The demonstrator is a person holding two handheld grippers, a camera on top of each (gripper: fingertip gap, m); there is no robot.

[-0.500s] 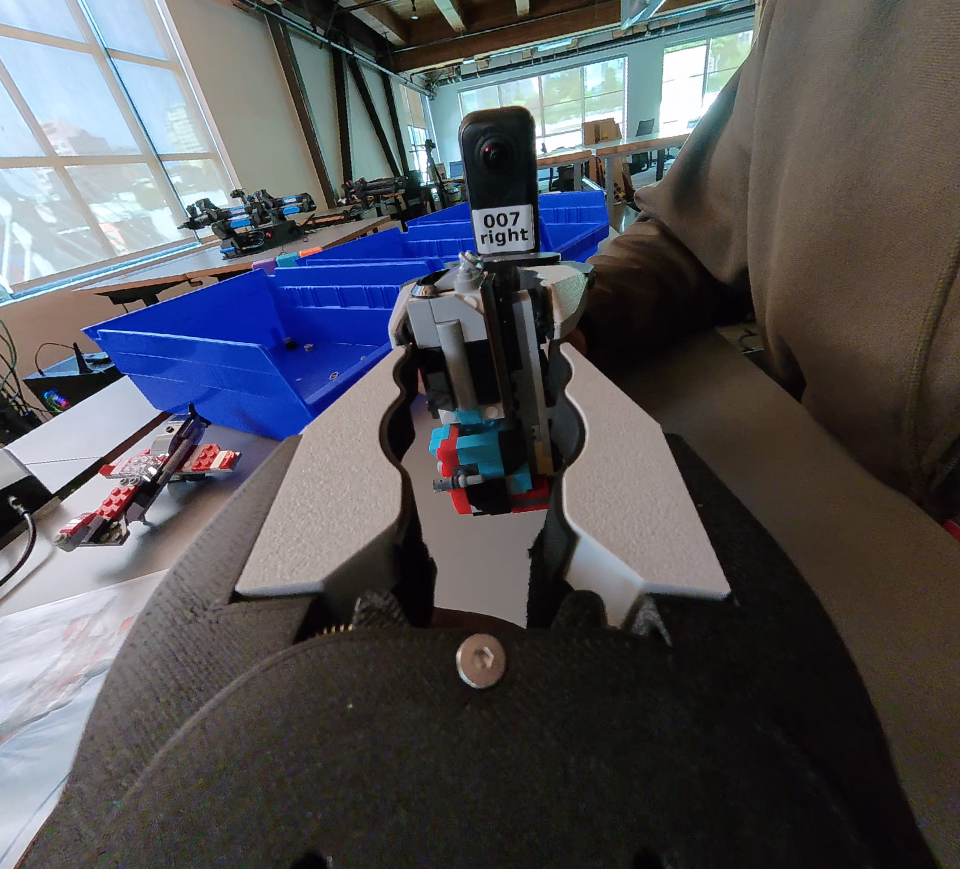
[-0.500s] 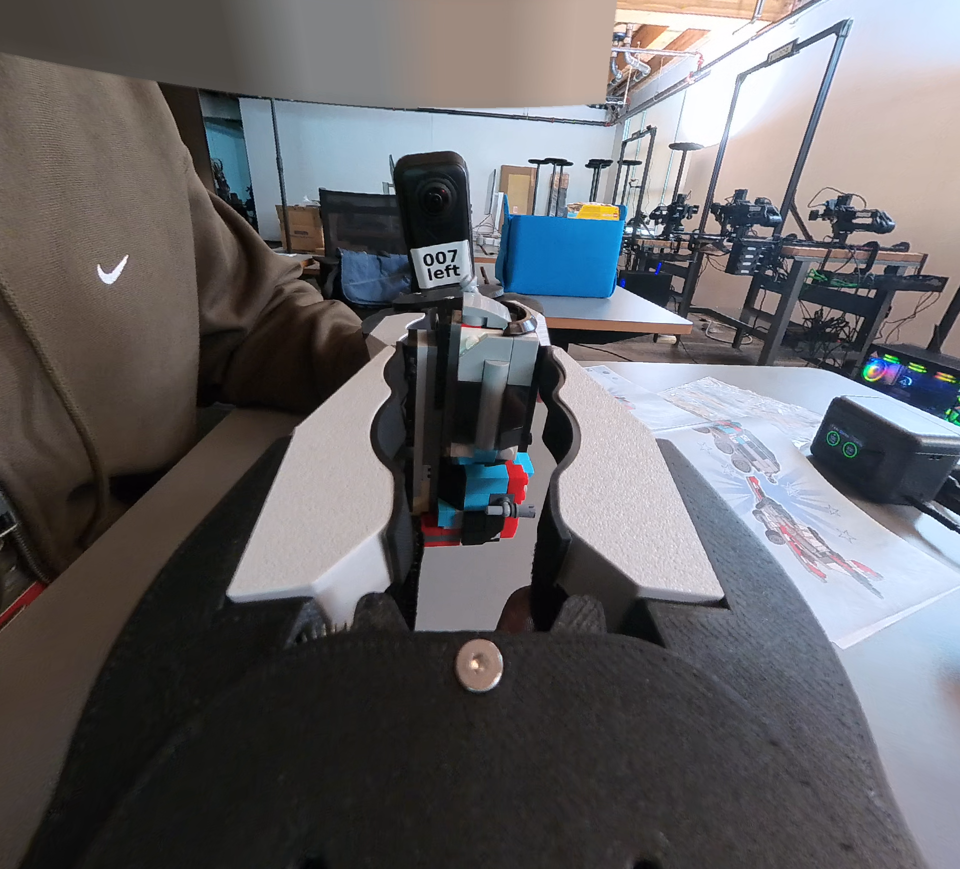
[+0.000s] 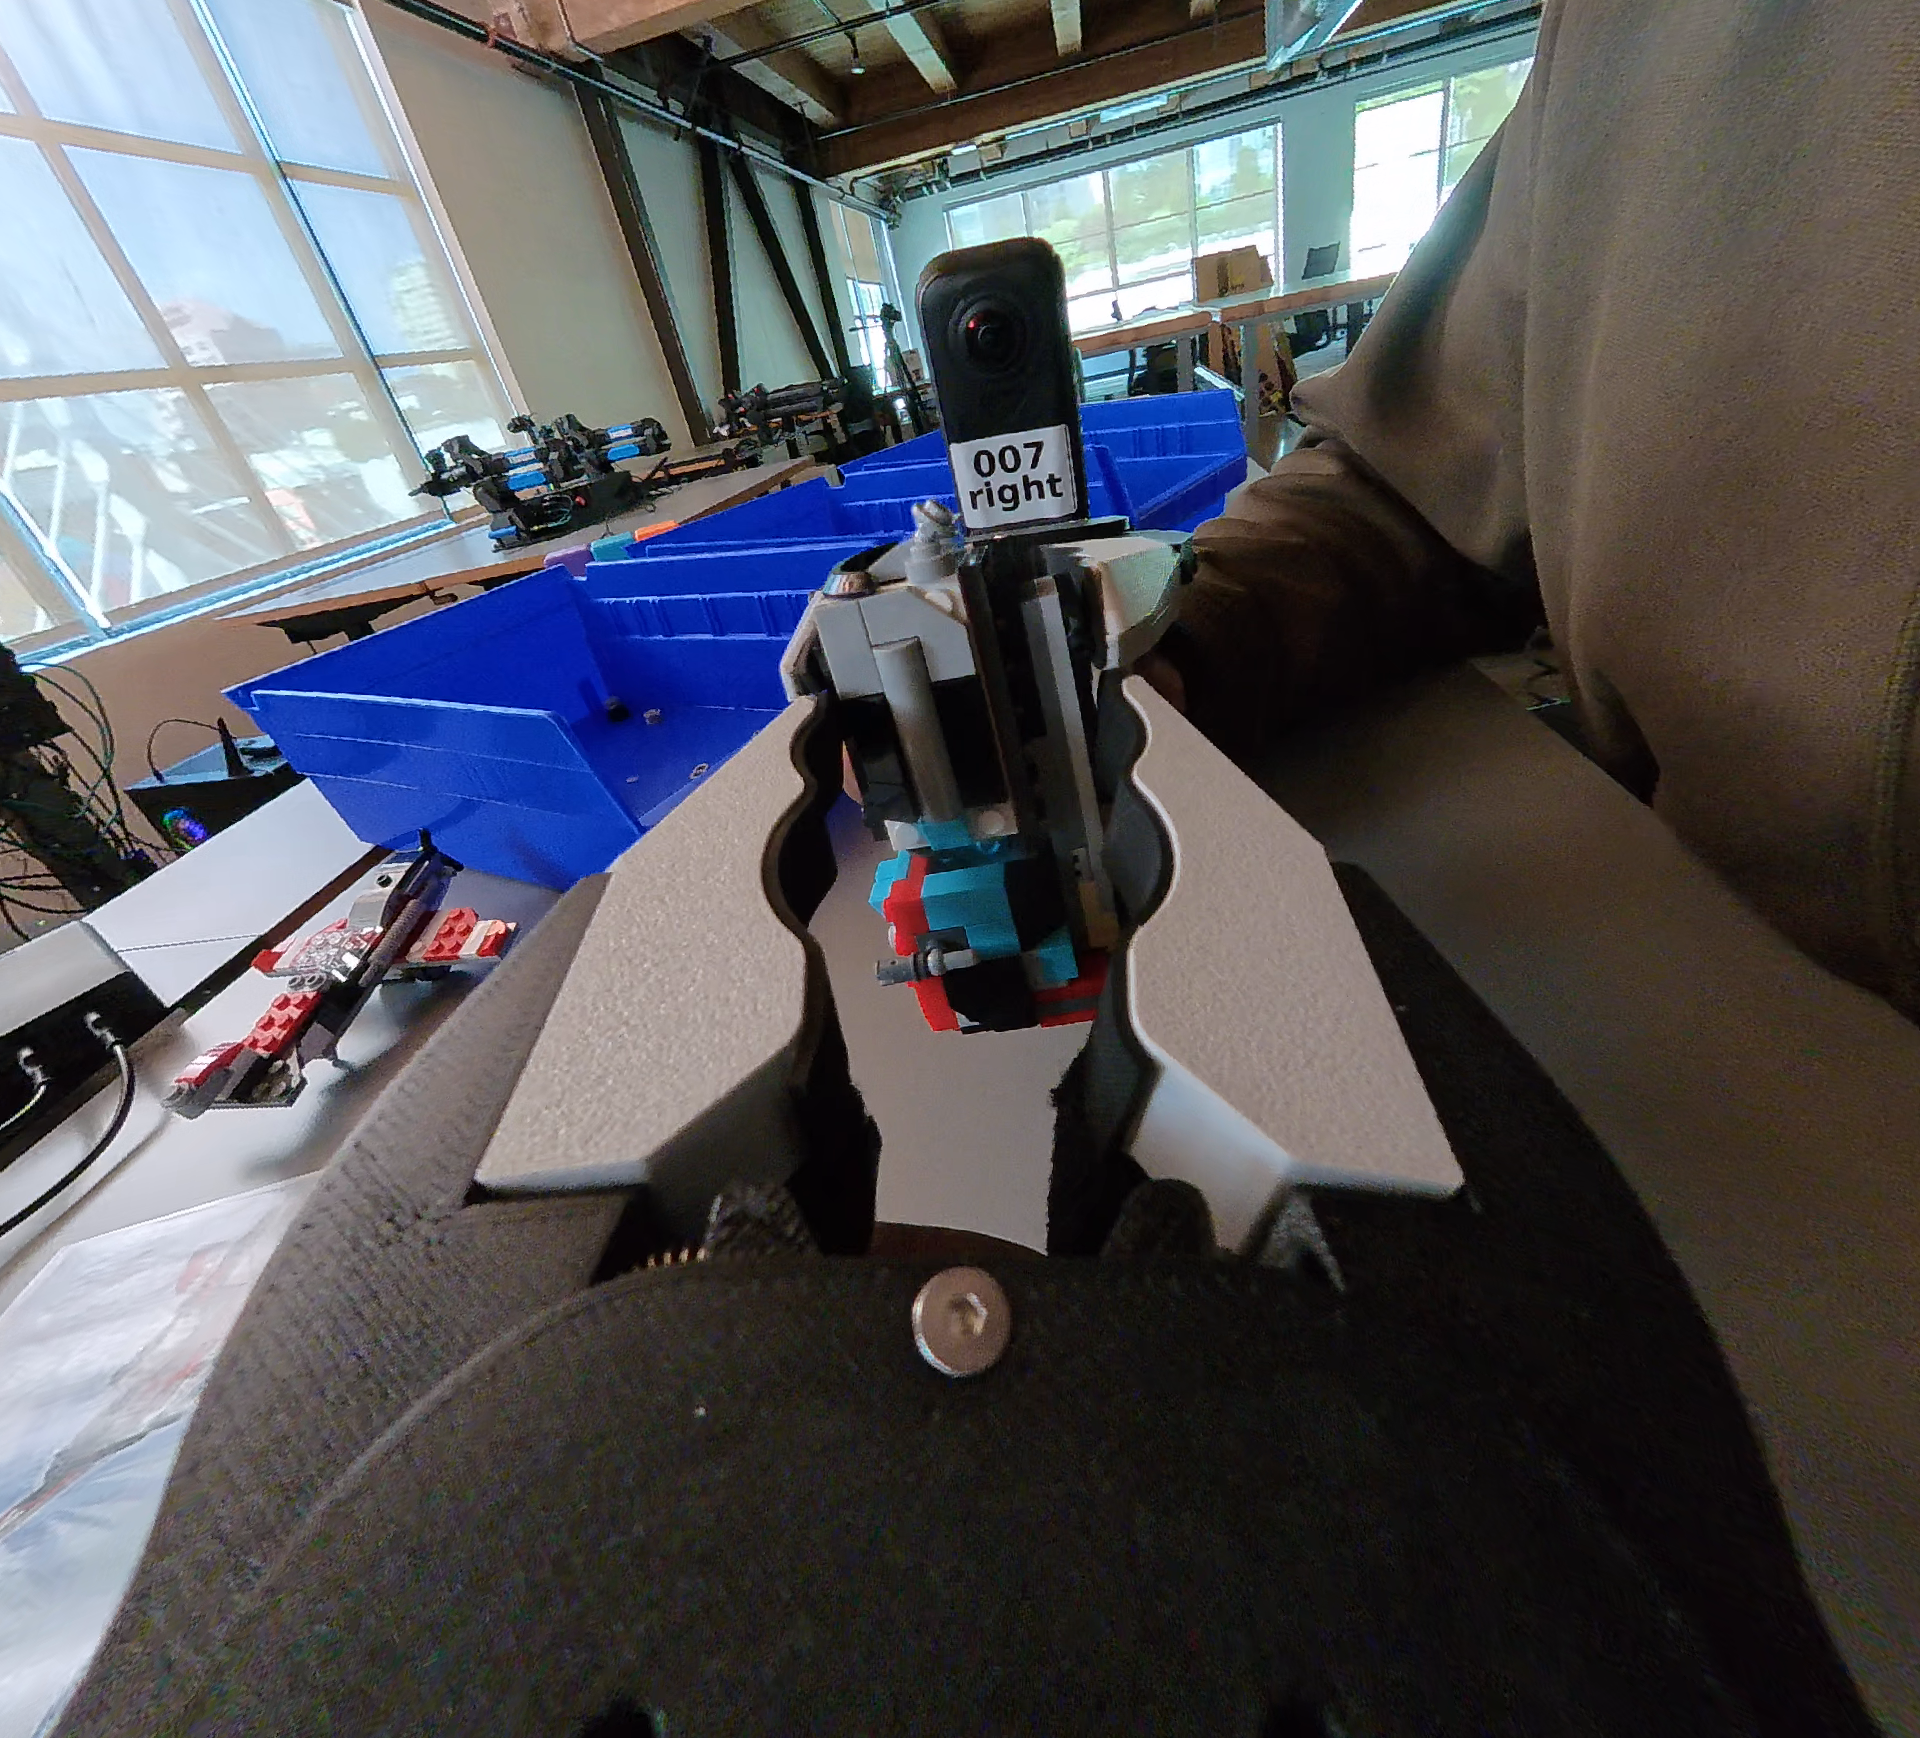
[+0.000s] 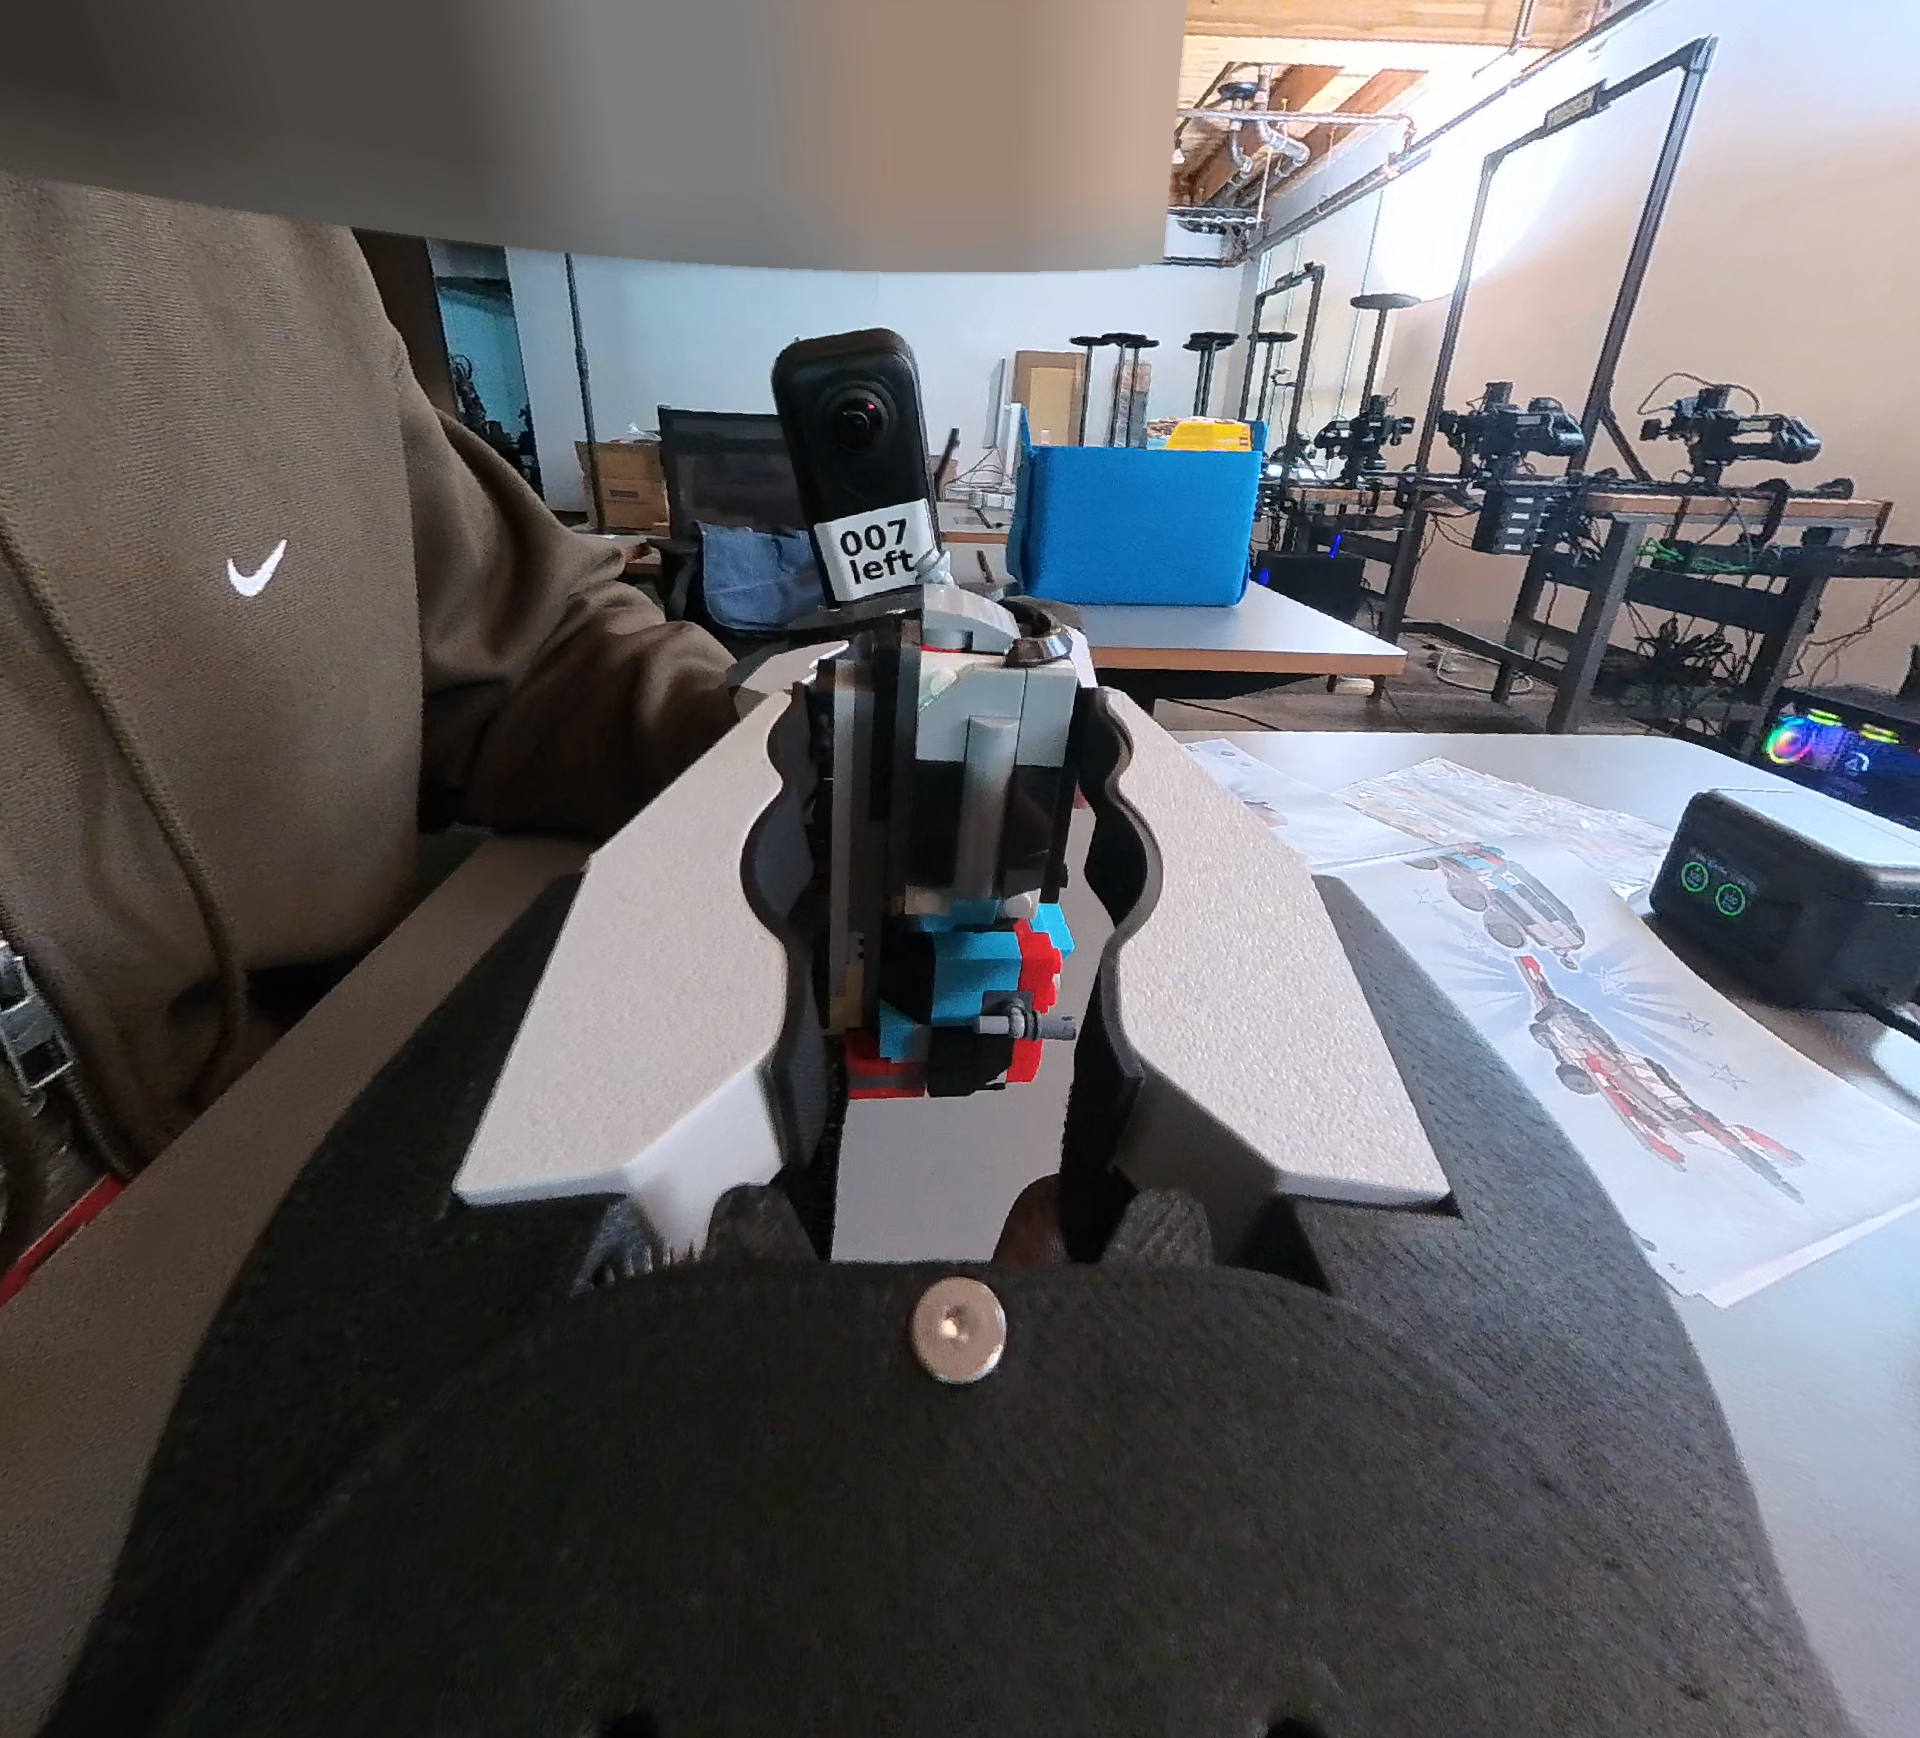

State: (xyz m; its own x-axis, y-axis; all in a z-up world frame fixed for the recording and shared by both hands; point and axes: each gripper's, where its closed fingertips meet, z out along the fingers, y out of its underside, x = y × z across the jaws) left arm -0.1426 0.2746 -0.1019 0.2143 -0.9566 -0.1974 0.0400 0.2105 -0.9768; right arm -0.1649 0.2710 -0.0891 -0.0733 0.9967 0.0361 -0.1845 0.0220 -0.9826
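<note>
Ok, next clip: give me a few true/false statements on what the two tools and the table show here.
1. Both tools face each other around one brick model. True.
2. The model is all yellow. False: grey, black, blue and red.
3. Blue bins stand behind the left tool. True.
4. A second brick build sits inside a bin. False: it lies on the table in front of them.
5. Printed sheets lie beside the right tool. True.

Two grippers (image 3: 977,743) (image 4: 940,753), one brick model (image 3: 977,815) between them, one loose brick assembly (image 3: 343,982), one black box (image 4: 1797,909).
</note>
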